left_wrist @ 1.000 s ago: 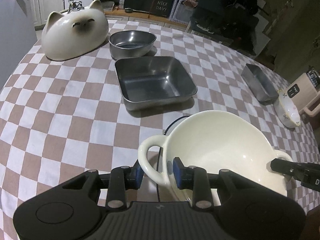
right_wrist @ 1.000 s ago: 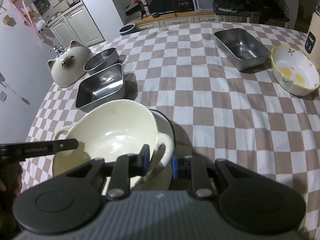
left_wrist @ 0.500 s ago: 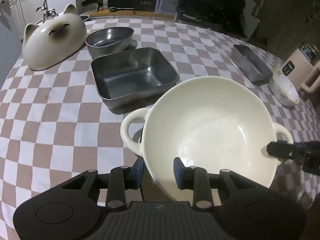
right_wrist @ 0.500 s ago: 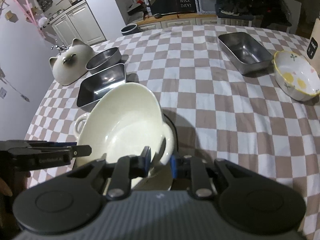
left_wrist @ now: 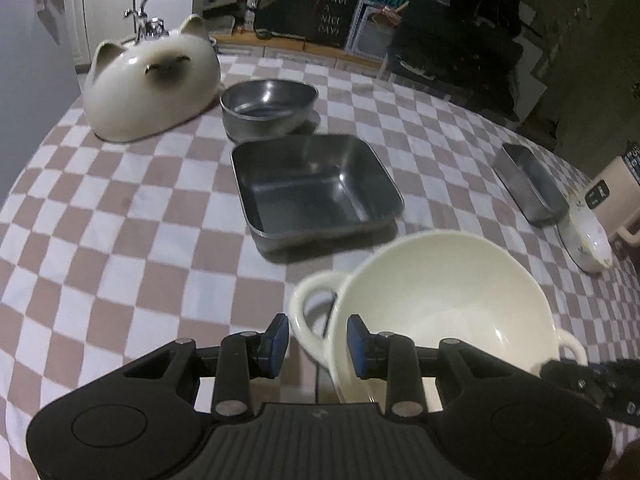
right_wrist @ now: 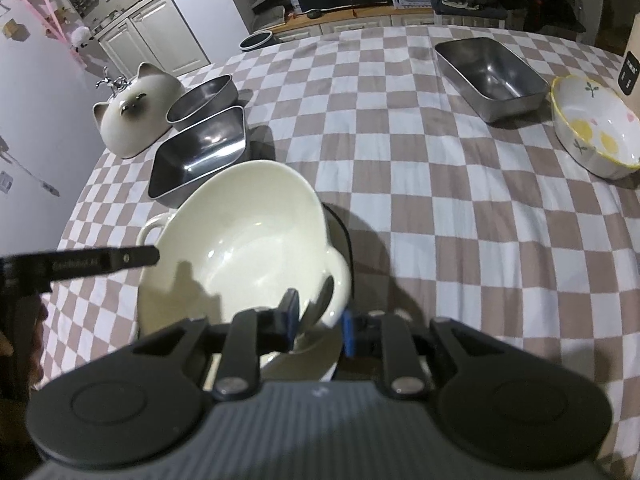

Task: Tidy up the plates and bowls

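A cream bowl [left_wrist: 440,304] [right_wrist: 240,240] with two loop handles is held just above the checkered table, over a dark-rimmed plate [right_wrist: 344,236] that shows beneath it. My left gripper [left_wrist: 318,338] is shut on the bowl's left handle, its blue pads on either side of the loop. On the opposite handle my right gripper [right_wrist: 319,322] is shut. Each gripper's finger shows at the edge of the other view. Most of the plate is hidden by the bowl.
Behind the bowl stands a square steel pan [left_wrist: 316,188], then a round steel bowl [left_wrist: 268,108] and a cat-shaped ceramic dish [left_wrist: 152,84] lying upside down. A rectangular steel tin [right_wrist: 492,72] and a flowered bowl [right_wrist: 592,132] sit at the right. A beige device [left_wrist: 616,196] stands beyond them.
Half a second ago the bowl stood higher and filled more of the left wrist view; now it is lower and smaller in view again. Both grips on the handles are unchanged.
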Tool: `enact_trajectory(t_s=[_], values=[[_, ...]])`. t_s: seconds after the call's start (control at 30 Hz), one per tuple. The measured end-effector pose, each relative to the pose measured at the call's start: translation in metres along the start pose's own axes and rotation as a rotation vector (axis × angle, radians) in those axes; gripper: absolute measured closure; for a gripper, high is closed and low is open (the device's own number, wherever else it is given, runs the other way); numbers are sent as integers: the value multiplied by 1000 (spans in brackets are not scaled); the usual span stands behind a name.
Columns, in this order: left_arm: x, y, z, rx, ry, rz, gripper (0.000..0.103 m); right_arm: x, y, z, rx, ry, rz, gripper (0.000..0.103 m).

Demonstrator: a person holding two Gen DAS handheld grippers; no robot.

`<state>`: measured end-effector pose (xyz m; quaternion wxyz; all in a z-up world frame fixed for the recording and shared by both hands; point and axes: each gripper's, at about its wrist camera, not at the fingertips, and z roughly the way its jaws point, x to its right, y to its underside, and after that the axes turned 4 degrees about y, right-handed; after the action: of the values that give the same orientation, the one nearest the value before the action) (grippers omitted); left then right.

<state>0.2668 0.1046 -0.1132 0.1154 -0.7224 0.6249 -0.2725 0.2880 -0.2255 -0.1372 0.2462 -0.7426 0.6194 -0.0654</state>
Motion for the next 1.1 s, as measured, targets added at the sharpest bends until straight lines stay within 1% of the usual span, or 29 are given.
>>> enact_trajectory(t_s=[0.13, 0.27, 0.43, 0.5, 0.57, 0.6, 0.7, 0.9, 1.1], values=[[-2, -5, 3, 39, -18, 5, 68, 1, -1, 2, -6, 7, -2, 76], [-1, -8, 9, 40, -5, 39, 66, 1, -2, 4, -11, 11, -7, 75], [1, -11, 8, 8, -29, 53, 66, 1, -2, 4, -15, 7, -9, 75], [0, -10, 5, -4, -38, 58, 69, 2, -2, 5, -19, 5, -9, 75], [0, -10, 2, -8, -84, 71, 72, 1, -3, 6, -20, 9, -12, 75], [-2, -10, 2, -8, -100, 75, 70, 0, -3, 7, -21, 12, -11, 75], [-8, -10, 2, -16, -91, 57, 69, -1, -3, 6, -15, 15, -18, 74], [1, -8, 5, -47, -131, 126, 68, -3, -2, 5, -5, 19, -29, 74], [-4, -3, -1, -72, -126, 135, 67, -5, 0, 8, -14, 20, -44, 74]])
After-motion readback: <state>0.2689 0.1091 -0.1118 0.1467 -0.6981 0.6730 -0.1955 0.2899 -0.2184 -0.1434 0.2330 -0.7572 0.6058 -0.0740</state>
